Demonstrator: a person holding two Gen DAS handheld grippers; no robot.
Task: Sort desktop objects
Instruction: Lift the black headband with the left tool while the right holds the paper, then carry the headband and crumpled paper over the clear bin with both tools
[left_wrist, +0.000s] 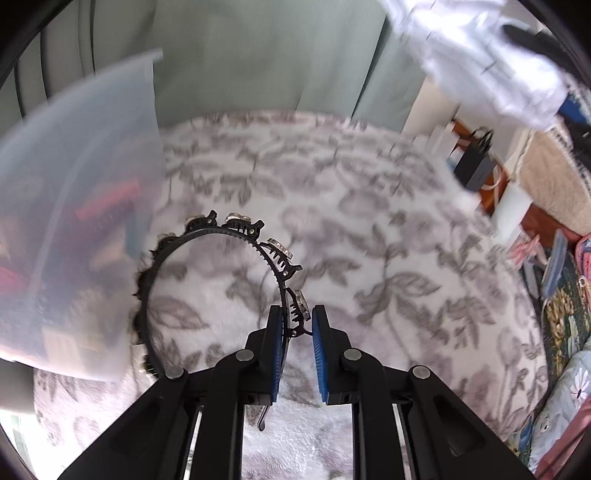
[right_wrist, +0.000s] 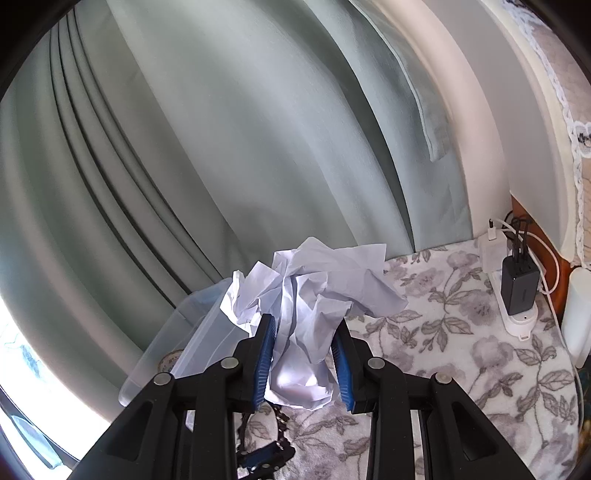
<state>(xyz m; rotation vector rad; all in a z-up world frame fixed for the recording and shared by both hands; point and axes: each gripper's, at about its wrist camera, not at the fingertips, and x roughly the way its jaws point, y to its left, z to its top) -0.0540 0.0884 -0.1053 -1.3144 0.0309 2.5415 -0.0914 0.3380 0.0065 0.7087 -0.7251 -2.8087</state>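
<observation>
My left gripper is shut on a black toothed headband with small sparkly clips, and holds one end of it above the floral cloth. My right gripper is shut on a crumpled white paper, held up in the air; the paper also shows at the top right of the left wrist view. Part of the headband shows under the right gripper.
A translucent plastic box with blurred coloured things inside stands at the left; its rim shows in the right wrist view. A black charger on a white power strip sits at the far right. Green curtains hang behind.
</observation>
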